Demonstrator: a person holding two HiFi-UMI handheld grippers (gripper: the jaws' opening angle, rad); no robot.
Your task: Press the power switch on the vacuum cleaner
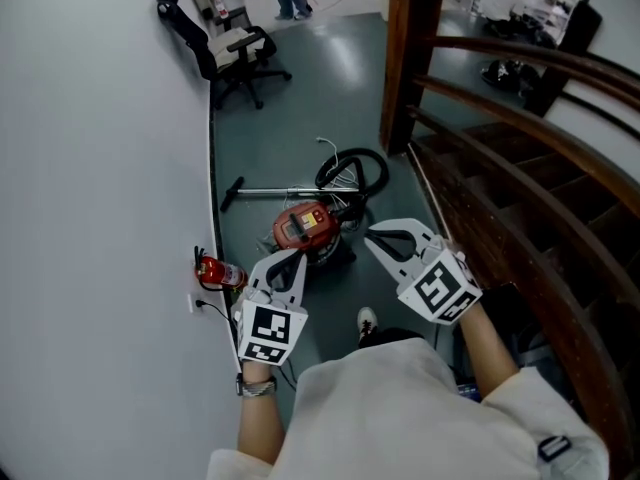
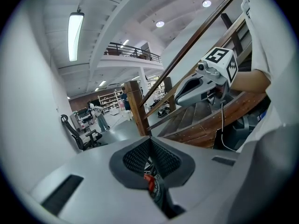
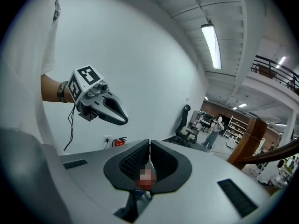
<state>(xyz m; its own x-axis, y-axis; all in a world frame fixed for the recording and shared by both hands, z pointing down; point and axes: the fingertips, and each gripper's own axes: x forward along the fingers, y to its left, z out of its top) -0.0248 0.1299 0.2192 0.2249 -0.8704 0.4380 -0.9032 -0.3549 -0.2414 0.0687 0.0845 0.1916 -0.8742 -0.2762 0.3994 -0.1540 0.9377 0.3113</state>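
A red canister vacuum cleaner (image 1: 306,230) lies on the grey floor, with its black hose (image 1: 352,171) coiled behind it and its wand (image 1: 268,192) stretched to the left. Both grippers hang above its near side. My left gripper (image 1: 296,256) is shut and empty, its tip over the vacuum's left near edge. My right gripper (image 1: 370,235), also shut with nothing in it, is just right of the vacuum. In the left gripper view a sliver of the red vacuum (image 2: 149,181) shows below the closed jaws of the left gripper (image 2: 149,141). In the right gripper view the pads of the right gripper (image 3: 149,143) meet.
A white wall runs along the left, with a red fire extinguisher (image 1: 215,271) and a plugged-in socket (image 1: 195,303) at its foot. A wooden staircase (image 1: 500,198) and post (image 1: 405,58) close the right side. A black office chair (image 1: 235,53) stands farther back. A person's shoe (image 1: 367,320) is near the vacuum.
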